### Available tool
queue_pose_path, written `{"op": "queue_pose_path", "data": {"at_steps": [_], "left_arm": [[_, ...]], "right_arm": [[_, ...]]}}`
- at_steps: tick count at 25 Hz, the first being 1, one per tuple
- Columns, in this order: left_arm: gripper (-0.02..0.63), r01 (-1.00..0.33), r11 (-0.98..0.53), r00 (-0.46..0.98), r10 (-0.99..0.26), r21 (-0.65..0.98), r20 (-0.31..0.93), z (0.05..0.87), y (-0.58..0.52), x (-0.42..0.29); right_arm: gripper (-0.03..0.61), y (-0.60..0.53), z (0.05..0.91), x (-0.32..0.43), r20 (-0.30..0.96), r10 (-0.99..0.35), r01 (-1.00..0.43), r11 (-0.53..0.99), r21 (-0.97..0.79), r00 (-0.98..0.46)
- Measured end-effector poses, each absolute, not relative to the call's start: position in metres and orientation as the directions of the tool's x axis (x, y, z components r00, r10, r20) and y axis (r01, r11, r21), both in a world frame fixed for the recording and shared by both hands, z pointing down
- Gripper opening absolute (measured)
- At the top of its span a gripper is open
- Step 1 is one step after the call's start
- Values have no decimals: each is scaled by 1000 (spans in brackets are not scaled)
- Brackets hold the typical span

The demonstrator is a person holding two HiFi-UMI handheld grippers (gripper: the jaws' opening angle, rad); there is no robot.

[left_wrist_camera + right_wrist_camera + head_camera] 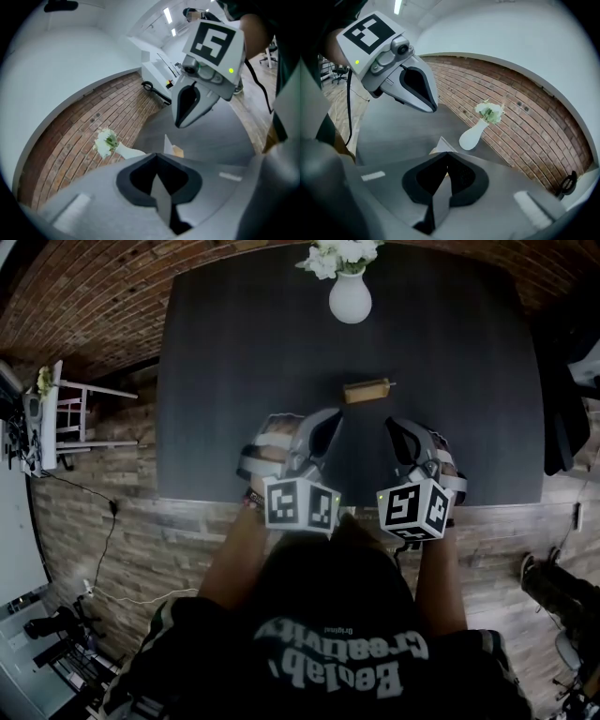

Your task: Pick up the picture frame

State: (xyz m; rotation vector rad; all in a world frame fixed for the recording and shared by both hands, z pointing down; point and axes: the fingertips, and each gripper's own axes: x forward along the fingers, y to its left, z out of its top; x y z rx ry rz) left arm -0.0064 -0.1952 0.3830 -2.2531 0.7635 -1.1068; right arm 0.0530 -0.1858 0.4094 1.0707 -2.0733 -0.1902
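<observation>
While left gripper and right gripper have jaws together, picture frame sits apart.

My left gripper and right gripper are matching pale grey shells with black-lined, beak-shaped jaws. Each carries a cube of black-and-white square markers, the left cube and the right cube, with a small green light at one corner. I wear a dark T-shirt with pale lettering, and its sleeve is edged in stripes.
</observation>
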Motion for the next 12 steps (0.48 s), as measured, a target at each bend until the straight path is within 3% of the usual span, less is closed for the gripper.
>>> {"op": "queue_pose_path", "data": {"at_steps": [12], "left_arm": [[2, -279, -726, 460, -676, -629, 576, 422, -230, -6]], "right_arm": [[5, -218, 459, 65, 632, -695, -672, 652, 351, -344]]}}
